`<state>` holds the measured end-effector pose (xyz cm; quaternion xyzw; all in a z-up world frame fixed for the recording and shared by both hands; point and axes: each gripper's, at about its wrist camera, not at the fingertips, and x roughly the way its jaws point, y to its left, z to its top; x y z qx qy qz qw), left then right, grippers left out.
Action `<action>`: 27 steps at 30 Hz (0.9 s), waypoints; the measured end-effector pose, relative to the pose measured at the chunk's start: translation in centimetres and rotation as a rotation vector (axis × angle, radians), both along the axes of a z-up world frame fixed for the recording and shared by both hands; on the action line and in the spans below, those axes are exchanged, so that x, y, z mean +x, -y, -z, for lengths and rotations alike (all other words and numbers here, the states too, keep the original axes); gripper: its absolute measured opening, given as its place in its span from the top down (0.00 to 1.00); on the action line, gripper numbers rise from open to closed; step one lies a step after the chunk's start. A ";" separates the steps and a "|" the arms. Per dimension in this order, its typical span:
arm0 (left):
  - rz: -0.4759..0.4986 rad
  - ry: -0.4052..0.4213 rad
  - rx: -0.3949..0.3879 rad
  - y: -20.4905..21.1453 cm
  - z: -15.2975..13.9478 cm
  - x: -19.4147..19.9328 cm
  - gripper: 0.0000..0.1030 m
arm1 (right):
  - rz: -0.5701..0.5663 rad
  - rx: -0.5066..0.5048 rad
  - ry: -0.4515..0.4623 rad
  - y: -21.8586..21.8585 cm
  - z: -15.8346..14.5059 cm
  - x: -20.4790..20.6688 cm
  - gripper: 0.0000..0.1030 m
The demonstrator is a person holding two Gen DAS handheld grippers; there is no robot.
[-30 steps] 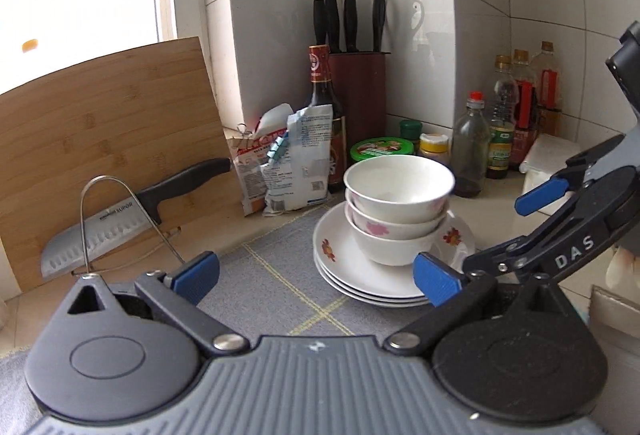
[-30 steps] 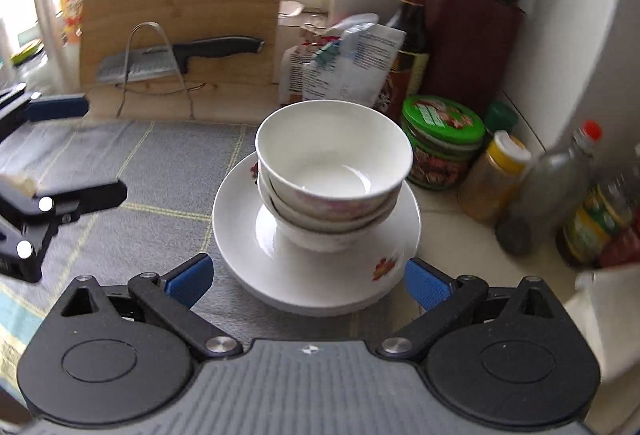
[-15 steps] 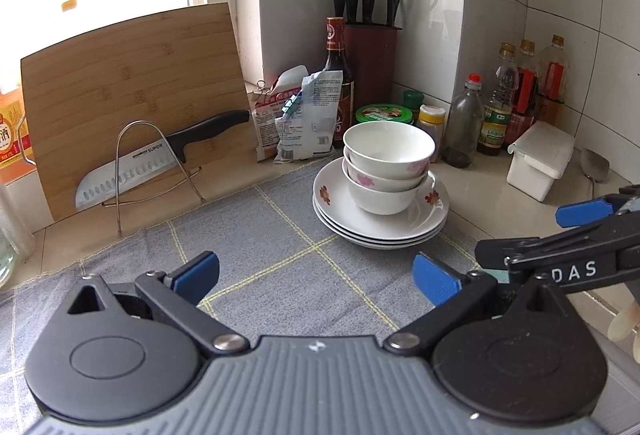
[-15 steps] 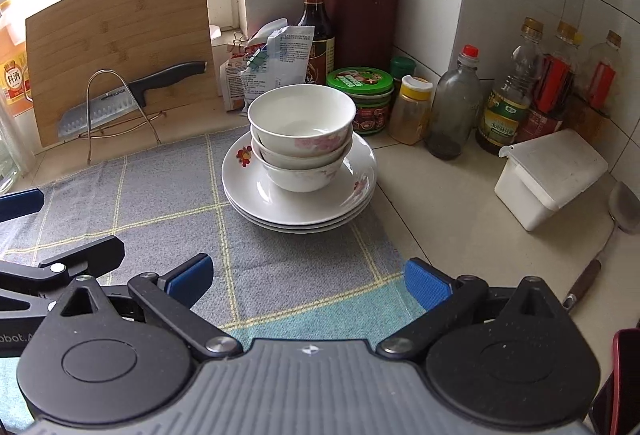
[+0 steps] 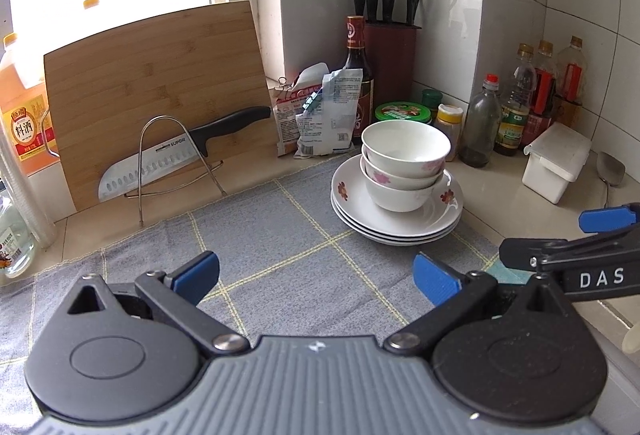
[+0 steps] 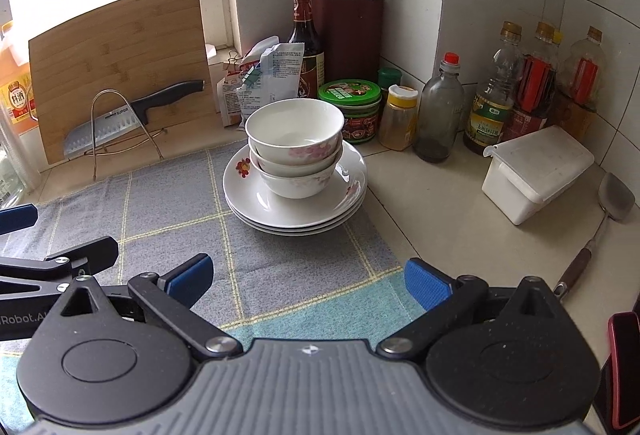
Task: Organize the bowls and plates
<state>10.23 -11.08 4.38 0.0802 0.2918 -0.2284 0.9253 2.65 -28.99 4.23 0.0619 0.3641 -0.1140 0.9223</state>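
Three white bowls (image 5: 404,163) with pink flower prints sit nested one inside another on a stack of three white plates (image 5: 396,223), and the whole pile rests on the far right part of a grey checked cloth (image 5: 280,247) spread over the worktop (image 6: 440,203), close to the tiled corner. The left tongs (image 5: 316,275) hang over the cloth with their blue-padded fingers spread wide and nothing between them; the pile lies ahead of them and a little to the right, well apart from the pads. The right tongs (image 6: 308,277) are likewise wide open and empty, low over the near part of the cloth, and the pile stands ahead of them and slightly left of centre, again well clear of the tips. In the left wrist view the right tongs show at the right edge, beside the near side of the plates but not touching them. Behind the pile stand a green-lidded tin (image 6: 349,103), a dark sauce bottle (image 6: 306,39), a knife block (image 6: 347,31) and some clipped paper packets (image 6: 268,83). To the left a wooden cutting board (image 5: 156,87) leans against the wall with a black-handled knife (image 5: 180,159) propped on a wire rack in front of it. To the right are several bottles (image 6: 492,103), a white lidded box (image 6: 536,171) and a spatula (image 6: 600,219) lying on the worktop.
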 end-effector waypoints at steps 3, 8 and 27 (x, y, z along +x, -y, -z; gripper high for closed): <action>0.000 -0.001 -0.001 0.0 0.0 0.0 0.01 | 0.000 0.002 0.000 0.0 0.0 0.0 0.00; -0.006 -0.003 -0.003 0.0 -0.1 0.2 0.00 | -0.002 -0.001 0.003 0.0 -0.1 0.0 0.00; -0.020 -0.002 0.000 0.0 -0.2 0.2 0.00 | -0.001 -0.010 0.003 0.2 -0.3 0.2 0.00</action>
